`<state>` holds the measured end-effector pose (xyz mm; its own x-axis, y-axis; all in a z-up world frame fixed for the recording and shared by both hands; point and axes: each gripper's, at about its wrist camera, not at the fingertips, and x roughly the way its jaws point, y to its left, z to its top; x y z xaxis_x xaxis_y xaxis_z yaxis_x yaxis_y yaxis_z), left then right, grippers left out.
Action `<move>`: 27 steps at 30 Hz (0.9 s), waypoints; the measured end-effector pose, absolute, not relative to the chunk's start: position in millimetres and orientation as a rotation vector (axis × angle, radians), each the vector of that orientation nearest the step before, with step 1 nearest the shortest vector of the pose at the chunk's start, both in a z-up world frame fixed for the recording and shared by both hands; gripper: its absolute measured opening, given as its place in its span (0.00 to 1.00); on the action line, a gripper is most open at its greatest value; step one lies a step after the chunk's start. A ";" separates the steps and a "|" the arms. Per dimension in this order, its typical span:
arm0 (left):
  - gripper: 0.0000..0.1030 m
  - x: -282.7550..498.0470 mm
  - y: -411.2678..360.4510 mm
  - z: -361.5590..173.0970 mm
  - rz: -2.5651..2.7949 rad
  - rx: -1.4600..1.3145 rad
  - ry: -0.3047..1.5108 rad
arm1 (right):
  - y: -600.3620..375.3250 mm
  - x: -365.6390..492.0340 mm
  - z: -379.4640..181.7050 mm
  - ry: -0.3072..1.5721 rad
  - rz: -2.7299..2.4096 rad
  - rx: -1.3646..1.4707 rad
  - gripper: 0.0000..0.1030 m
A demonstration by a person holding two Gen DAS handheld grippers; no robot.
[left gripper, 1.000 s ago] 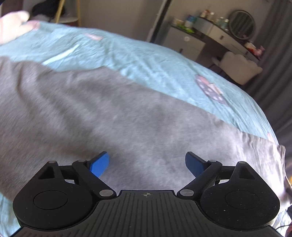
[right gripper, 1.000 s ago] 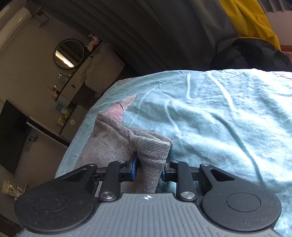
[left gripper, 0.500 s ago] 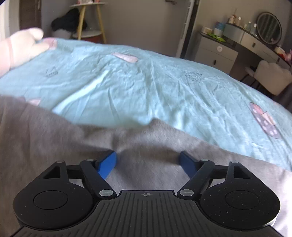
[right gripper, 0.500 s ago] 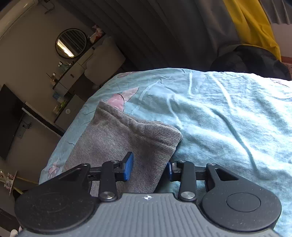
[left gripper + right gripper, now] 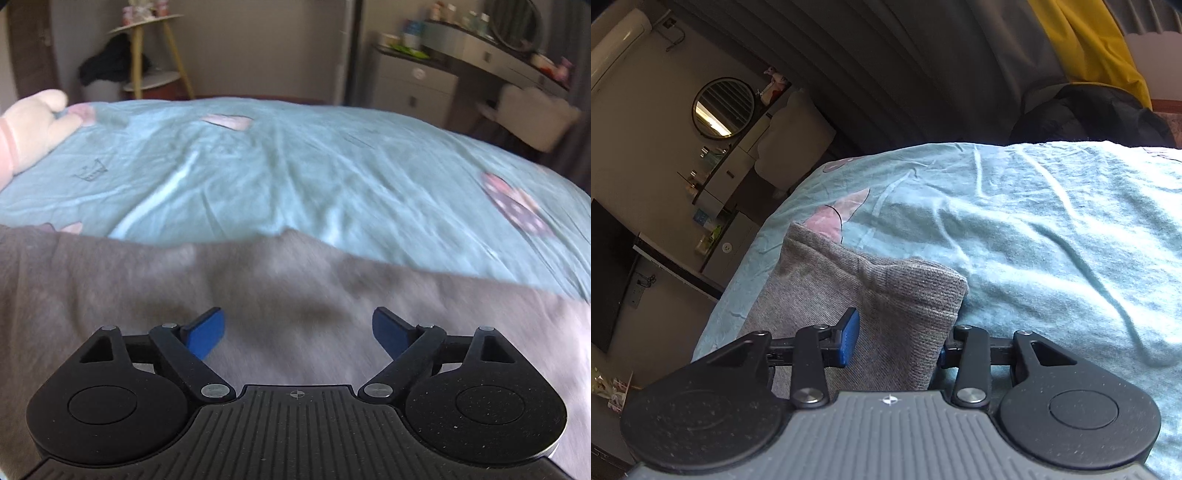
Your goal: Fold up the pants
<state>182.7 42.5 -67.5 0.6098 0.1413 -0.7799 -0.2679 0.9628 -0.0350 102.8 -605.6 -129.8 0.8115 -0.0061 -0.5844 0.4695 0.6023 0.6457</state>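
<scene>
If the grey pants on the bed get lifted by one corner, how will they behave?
The grey pants will probably drape limply: the folded corner already slumps and creases. The ribbed knit looks grippy rather than slippery. They likely weigh little, since they lie on the blue sheet without visibly denting it.

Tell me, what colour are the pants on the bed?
The pants are grey, a plain knit with no pattern; the right wrist view shows them best.

pants (image 5: 280, 295) | grey knit, soft | spread flat over the light-blue bed sheet (image 5: 295, 166), far edge slightly rumpled | cuff end (image 5: 908, 291) doubled into a thick fold (ribbed weave plain there), near the bed's edge
</scene>
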 end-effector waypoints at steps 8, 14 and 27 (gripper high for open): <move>0.88 198.6 33.7 -87.9 0.302 -0.072 0.928 | -606.1 104.2 -130.6 0.586 -0.313 0.912 0.22; 0.95 212.3 36.4 -93.5 0.336 -0.056 0.926 | -608.4 104.8 -132.3 0.589 -0.301 0.927 0.24; 0.93 80.3 61.0 -77.2 0.194 -0.357 0.884 | -601.7 100.7 -118.9 0.560 -0.315 0.940 0.12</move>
